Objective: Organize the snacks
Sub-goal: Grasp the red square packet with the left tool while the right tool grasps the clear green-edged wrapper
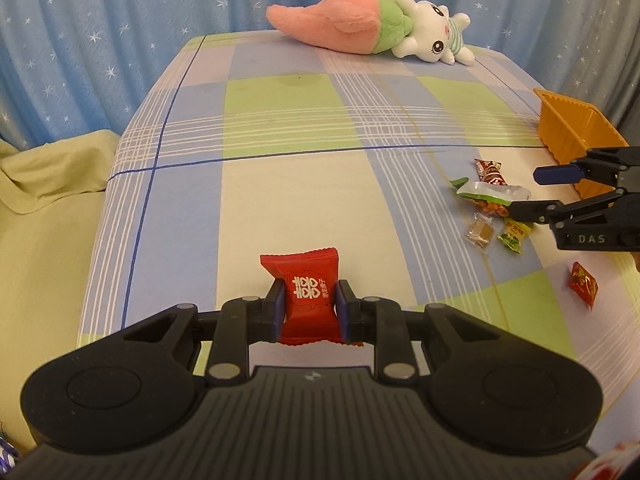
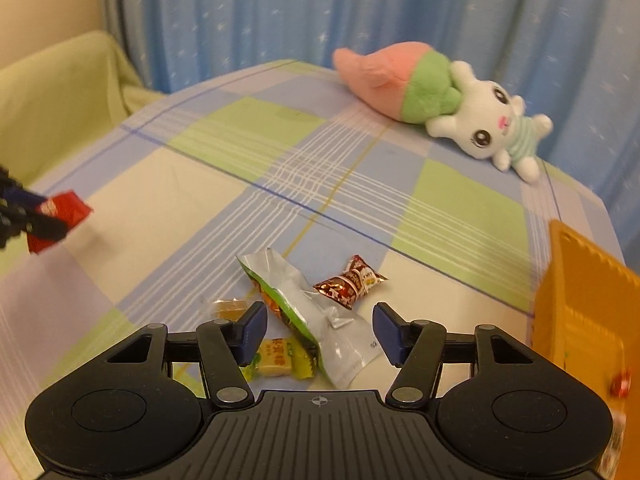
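Note:
My left gripper [image 1: 310,308] is shut on a red snack packet [image 1: 304,276] with white print, held above the checked tablecloth; the same packet [image 2: 64,212] shows at the left edge of the right wrist view. My right gripper [image 2: 320,330] stands open over a green and silver packet [image 2: 288,280], its pads apart from the wrapper on both sides. Around that packet lie a brown-red candy [image 2: 348,284], a clear-wrapped caramel [image 2: 228,306] and a yellow-green candy [image 2: 276,360]. In the left wrist view the right gripper [image 1: 526,192] hovers at the same pile [image 1: 488,194].
An orange basket [image 1: 568,128] stands at the table's right edge, also seen close on the right [image 2: 580,300]. A small red candy [image 1: 583,284] lies alone nearer the front. A pink and white plush toy [image 1: 380,24] lies at the back. A green-covered seat is left of the table.

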